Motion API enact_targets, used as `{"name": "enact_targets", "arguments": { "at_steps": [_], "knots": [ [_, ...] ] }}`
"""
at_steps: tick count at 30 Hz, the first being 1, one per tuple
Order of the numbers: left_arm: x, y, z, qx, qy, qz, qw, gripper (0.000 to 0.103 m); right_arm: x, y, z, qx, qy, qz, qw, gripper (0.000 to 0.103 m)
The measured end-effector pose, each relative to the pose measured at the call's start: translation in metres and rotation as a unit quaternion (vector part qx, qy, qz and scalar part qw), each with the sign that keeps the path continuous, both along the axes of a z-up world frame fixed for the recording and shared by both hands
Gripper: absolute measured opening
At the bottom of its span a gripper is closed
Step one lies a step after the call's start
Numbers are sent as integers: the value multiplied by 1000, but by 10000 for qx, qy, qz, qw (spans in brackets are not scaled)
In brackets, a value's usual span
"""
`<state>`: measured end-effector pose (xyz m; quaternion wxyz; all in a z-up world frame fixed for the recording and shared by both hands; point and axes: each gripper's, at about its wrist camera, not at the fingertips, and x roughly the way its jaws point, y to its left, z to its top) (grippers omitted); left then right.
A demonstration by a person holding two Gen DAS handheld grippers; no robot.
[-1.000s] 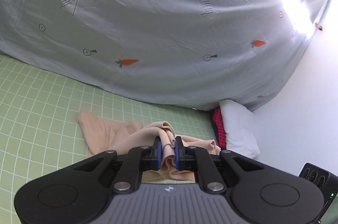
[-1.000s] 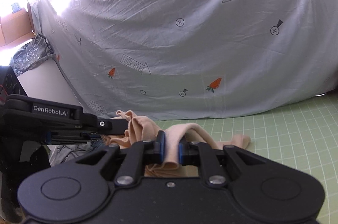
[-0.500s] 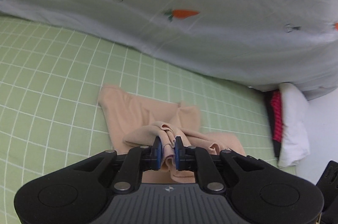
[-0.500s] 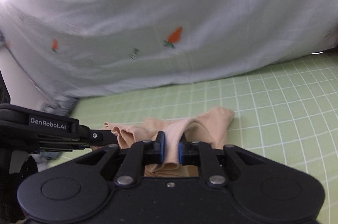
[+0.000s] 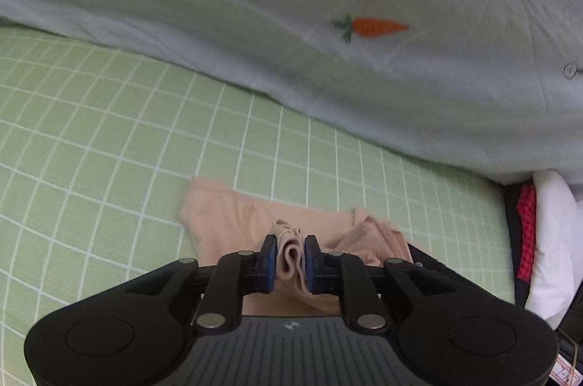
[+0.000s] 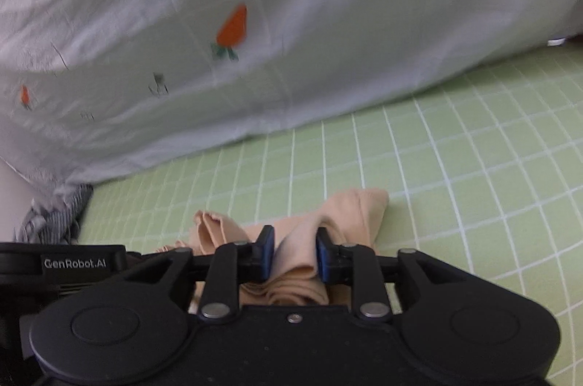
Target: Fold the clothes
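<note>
A peach-coloured garment [image 5: 233, 222] lies on the green checked sheet [image 5: 109, 138], partly spread flat. My left gripper [image 5: 289, 256] is shut on a bunched fold of it, low over the sheet. In the right wrist view the same garment [image 6: 359, 209] shows. My right gripper [image 6: 293, 251] has a fold of it between its jaws, which stand a little apart. The left gripper's black body [image 6: 62, 264] shows at the left of the right wrist view.
A white duvet with carrot prints [image 5: 364, 22] rises behind the garment; it also fills the back of the right wrist view [image 6: 255, 22]. A white pillow and a red checked cloth [image 5: 546, 240] lie at the right. A grey striped cloth [image 6: 54, 215] lies at the left.
Both grippers have lowered the garment toward the sheet, and more of it now lies flat. The right gripper's jaws have widened around the fold.
</note>
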<state>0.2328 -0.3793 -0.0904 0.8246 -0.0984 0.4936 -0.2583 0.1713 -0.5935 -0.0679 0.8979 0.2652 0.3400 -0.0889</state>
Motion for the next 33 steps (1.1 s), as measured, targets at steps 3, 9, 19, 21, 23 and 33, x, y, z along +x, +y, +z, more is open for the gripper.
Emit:
{"name": "enact_targets", "arguments": {
  "at_steps": [3,9,19,21,23,33],
  "knots": [
    [0,4,12,-55,-163,70,9998,30,-17,-1,24,-288,-466,-183,9983,62],
    [-11,17,10,113,-52,178,9998,43,-45,-7,30,-418,-351,-392,9977,67],
    [-6,4,-43,481,492,-5,9976,46,-29,-5,-28,-109,586,-21,9982,73],
    [-2,2,-50,451,548,-3,9975,51,-21,-7,-38,3,643,58,9979,75],
    [2,1,-58,421,604,-1,9973,54,-14,-9,-45,100,659,113,9977,76],
    [15,7,-86,-134,1064,163,9941,16,-8,-18,-64,1059,471,167,9931,42]
  ]
}}
